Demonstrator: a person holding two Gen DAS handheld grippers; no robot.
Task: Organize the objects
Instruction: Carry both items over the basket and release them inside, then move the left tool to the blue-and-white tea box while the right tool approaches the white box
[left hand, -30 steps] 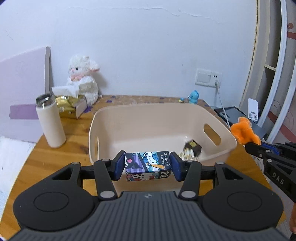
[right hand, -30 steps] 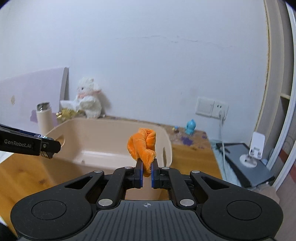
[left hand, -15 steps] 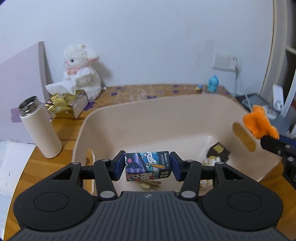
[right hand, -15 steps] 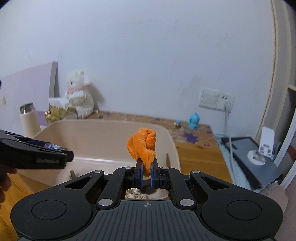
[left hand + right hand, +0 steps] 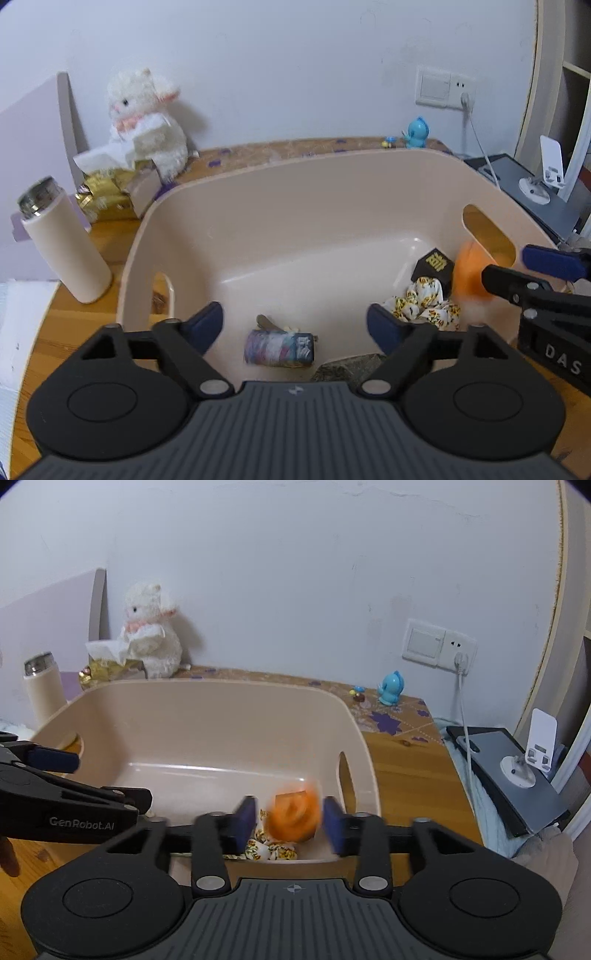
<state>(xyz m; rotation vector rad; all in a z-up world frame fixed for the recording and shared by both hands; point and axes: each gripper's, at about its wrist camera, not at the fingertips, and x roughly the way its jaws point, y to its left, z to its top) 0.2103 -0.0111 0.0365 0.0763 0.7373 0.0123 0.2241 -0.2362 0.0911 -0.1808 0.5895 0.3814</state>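
Wooden tabletop (image 5: 406, 775), beige plastic bin (image 5: 295, 192) ahead. Both claws spread, empty: left gripper (image 5: 295, 325) above cartoon-printed box (image 5: 279, 349), right gripper (image 5: 290, 821) flanking blurred orange plush (image 5: 293, 812). Lift straight up, clear of rim.

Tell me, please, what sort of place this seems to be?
Probably a bedroom or home study: a wooden table against a white wall, a plush toy, a wall socket and a tablet.

Wooden bench (image 5: 406, 775) in front of me. Beige tub (image 5: 295, 192) sits mid-bench. At its left, white thermos (image 5: 62, 240) stands upright. Gold tissue box (image 5: 110, 195) and white plush lamb (image 5: 147, 125) at back-left against the wall. Small blue figurine (image 5: 391, 688) back-right, tiny bits (image 5: 358, 694) just beside it. Purple flower marks (image 5: 384, 720) on the surface there.
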